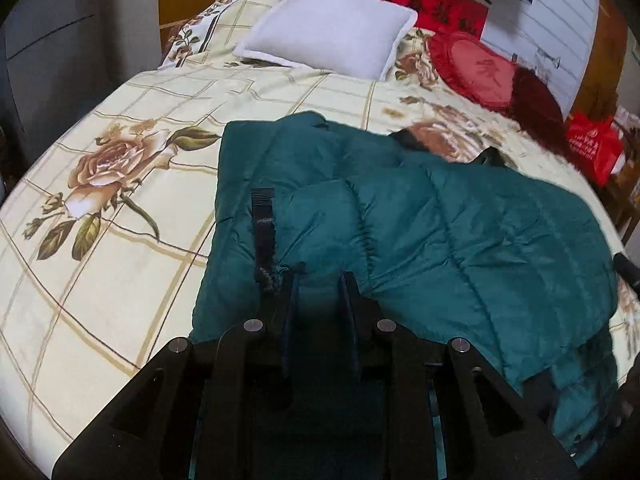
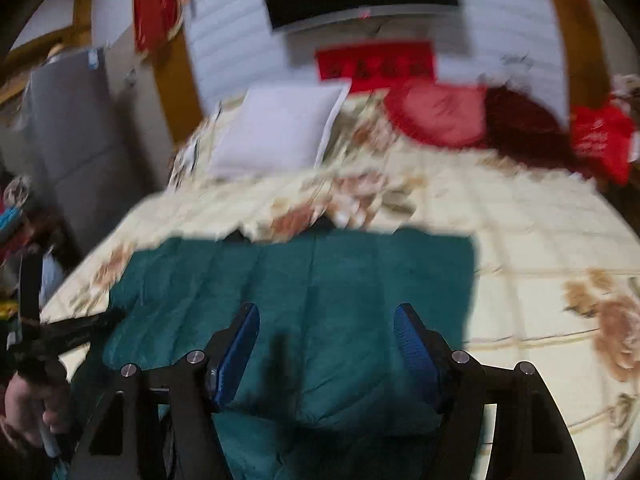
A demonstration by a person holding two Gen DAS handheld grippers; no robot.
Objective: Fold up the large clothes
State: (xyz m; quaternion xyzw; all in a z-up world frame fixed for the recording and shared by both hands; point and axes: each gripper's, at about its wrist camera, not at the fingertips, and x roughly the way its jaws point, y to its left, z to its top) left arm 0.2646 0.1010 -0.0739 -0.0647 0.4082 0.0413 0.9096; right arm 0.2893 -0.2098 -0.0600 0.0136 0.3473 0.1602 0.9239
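- Slippage is the first risk: the left hand-held gripper (image 1: 320, 280) has its jaws nearly together on a fold of the dark teal quilted puffer jacket (image 1: 460, 216) at the jacket's near edge. The padded fabric looks slick and springy, so I judge a thin pinch could slide out if that edge is lifted quickly.
- Uneven folding is the second — the right hand-held gripper (image 2: 326, 320) hovers over the jacket's near half with its blue-padded jaws apart and nothing between them. If only one side is gripped when the fold is made, the jacket may skew or bunch.
- Blur across the right wrist view suggests that hand is in motion; jaws closing mid-swing could catch only the top layer and drag it.
- A black ridged strap (image 1: 263, 216) lies on the jacket just left of the left gripper's tips and could get trapped in the fold.
- The jacket lies flat on the bed, on the cream rose-patterned checked bedspread (image 1: 120, 240).
- Count: one jacket; two grippers; one strap; one pale lilac square pillow (image 1: 328, 36) beyond the jacket's far edge; one red heart-shaped cushion (image 1: 476, 68) and one dark maroon fuzzy cushion (image 1: 536, 100) beyond its far right; one red bag (image 1: 592, 144) further right, off the bed.
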